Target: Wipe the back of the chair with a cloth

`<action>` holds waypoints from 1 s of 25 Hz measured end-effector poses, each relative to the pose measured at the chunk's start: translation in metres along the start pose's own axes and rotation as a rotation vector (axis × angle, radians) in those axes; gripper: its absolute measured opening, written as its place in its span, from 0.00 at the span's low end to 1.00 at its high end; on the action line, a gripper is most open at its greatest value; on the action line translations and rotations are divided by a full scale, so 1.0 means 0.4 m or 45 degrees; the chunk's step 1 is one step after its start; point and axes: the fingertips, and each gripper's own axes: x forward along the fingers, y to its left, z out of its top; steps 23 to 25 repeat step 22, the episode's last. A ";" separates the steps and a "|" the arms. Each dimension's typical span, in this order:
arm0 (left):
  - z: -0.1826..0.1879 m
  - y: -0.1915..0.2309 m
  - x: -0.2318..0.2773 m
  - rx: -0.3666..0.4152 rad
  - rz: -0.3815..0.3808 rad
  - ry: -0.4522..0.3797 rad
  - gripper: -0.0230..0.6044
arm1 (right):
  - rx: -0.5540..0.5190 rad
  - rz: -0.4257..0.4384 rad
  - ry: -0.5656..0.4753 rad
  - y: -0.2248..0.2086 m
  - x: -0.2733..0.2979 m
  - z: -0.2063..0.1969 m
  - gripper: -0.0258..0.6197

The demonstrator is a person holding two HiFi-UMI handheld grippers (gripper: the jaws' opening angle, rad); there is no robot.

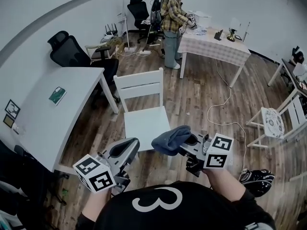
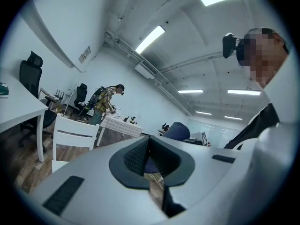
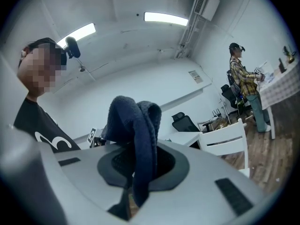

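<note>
Left gripper (image 1: 125, 150): nearest the lens, low and to the left, jaws pressed together, nothing between them.
Right gripper (image 1: 190, 142): just beside the left gripper, clamped on the cloth (image 1: 171, 139).
Cloth: dark blue and bunched, bulging up and forward out of the right gripper, loose fold flopping over the top.
Chair (image 1: 145, 121): white, straight ahead of both grippers, seat turned toward them, apart from both.
Chair back (image 1: 140, 86): beyond the seat, farthest part from the grippers, slatted; wipe not yet begun, at a guess.
Step, as a judgement: bringing the cloth in for a first pass.
Risk one: thin pinch on a fat wad, so likely to drag out of the right gripper when rubbed along a slat.
Risk two: light chair on smooth wood floor (image 1: 201, 95), liable to skid away under a push unless braced by the free left gripper.
Risk three: bare jaw tips scraping the paint if not led by cloth.
</note>
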 end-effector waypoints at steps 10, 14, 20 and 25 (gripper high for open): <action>0.006 0.018 0.050 -0.042 0.044 -0.059 0.06 | -0.018 0.023 0.010 -0.028 -0.035 0.039 0.12; -0.017 0.033 0.070 -0.093 0.058 -0.045 0.06 | 0.016 0.024 0.023 -0.049 -0.035 0.027 0.12; -0.009 0.028 0.105 -0.089 0.068 -0.054 0.06 | 0.032 0.023 0.025 -0.077 -0.065 0.031 0.12; -0.008 0.023 0.119 -0.089 0.069 -0.053 0.06 | 0.037 0.022 0.020 -0.085 -0.080 0.037 0.12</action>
